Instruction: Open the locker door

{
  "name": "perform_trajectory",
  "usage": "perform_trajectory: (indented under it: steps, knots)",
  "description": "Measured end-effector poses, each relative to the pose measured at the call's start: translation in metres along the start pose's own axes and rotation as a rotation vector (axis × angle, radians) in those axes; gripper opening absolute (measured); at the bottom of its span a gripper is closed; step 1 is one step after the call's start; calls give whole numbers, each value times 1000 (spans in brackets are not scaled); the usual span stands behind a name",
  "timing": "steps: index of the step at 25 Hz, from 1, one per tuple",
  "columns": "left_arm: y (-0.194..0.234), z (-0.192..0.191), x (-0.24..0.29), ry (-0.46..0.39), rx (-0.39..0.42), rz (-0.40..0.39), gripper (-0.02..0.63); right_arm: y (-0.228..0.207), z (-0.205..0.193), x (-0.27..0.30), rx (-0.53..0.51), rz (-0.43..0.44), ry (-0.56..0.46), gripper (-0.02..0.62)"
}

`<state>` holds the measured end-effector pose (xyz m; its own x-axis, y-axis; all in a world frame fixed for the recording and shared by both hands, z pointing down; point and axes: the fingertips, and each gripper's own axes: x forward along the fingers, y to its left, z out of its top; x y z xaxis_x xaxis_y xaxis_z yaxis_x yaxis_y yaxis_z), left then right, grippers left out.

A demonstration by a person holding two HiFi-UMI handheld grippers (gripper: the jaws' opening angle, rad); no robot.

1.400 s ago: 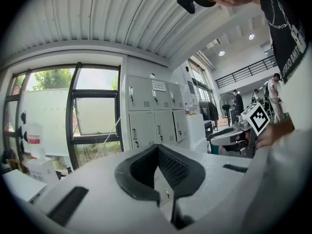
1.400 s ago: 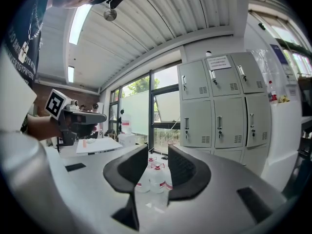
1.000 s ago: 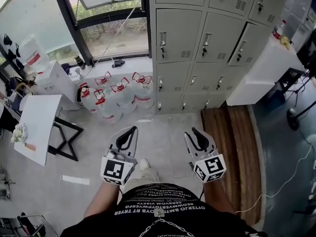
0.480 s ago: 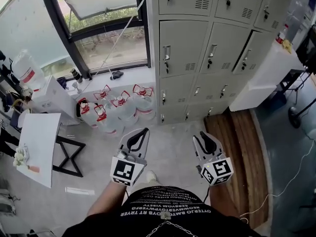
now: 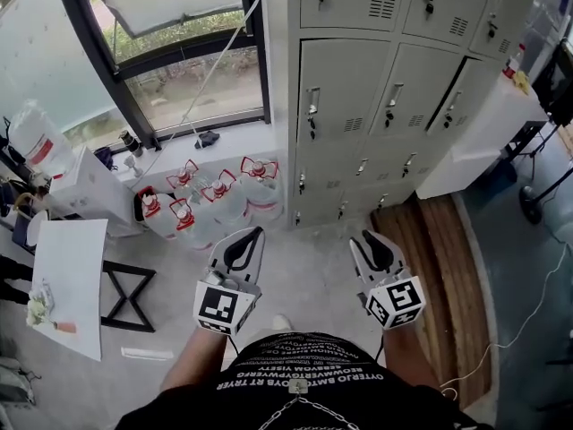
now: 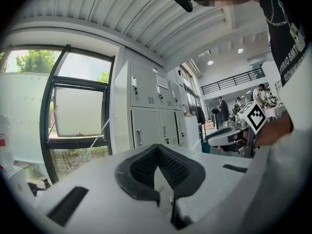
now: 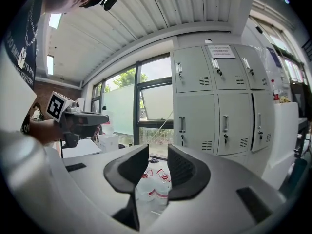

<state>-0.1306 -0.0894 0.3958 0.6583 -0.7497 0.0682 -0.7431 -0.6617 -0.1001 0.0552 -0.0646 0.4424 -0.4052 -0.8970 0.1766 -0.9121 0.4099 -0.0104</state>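
Note:
The grey locker bank stands ahead of me, all its doors closed, each with a handle and a lock. It also shows as the lockers in the left gripper view and the lockers in the right gripper view. Both grippers hover at waist height, well short of the doors. My left gripper is shut, its pads meeting at the tips with nothing in them. My right gripper has a gap between its pads; the jaws are closing slightly, with nothing between them.
Several water bottles stand on the floor under the window, left of the lockers. A white table is at the left, a white counter and a wooden platform at the right. A cable runs across the floor.
The view has drawn nearer to the lockers and shifted so they sit more in the middle. Both grippers stay low in front of me, in about the same pose.

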Motion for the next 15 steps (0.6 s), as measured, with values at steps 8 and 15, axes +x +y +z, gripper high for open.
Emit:
perform_trajectory:
  steps: [8,15]
  knots:
    - [43,-14,3,16,-25,-25,-8,22,7,40,-10,-7,17,99]
    - [38,-21,14,31,-14,-71,-8,10,-1,43,18,-45,25,98]
